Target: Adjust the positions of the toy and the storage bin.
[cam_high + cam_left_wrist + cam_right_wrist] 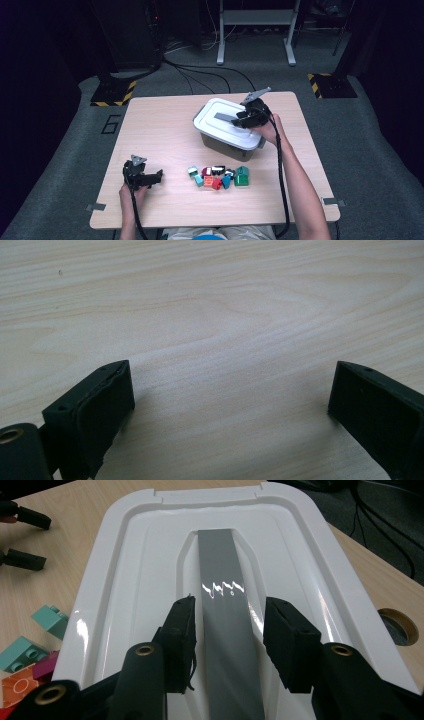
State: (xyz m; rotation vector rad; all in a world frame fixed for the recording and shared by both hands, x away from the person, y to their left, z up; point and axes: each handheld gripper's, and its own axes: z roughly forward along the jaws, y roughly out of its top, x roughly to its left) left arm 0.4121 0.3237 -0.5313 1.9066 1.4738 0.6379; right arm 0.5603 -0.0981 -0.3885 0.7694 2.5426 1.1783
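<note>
My right claw [227, 640] stood slightly open astride the lid's grey handle [222, 580], pads not pressing; left claw [230, 405] gaped empty.

A lab: a lone wooden table [165, 125] on grey carpet [60, 165], hazard-striped stand bases [114, 93], and trailing floor cables [200, 70].

My table [165, 130] brightly lit from above, dark room around it, glare streaks on white lid [125, 570], soft shadows, slightly grainy frames.

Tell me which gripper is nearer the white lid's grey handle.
Right. The right gripper straddles the grey handle on the white lid; the left gripper rests on the table, far off.
</note>
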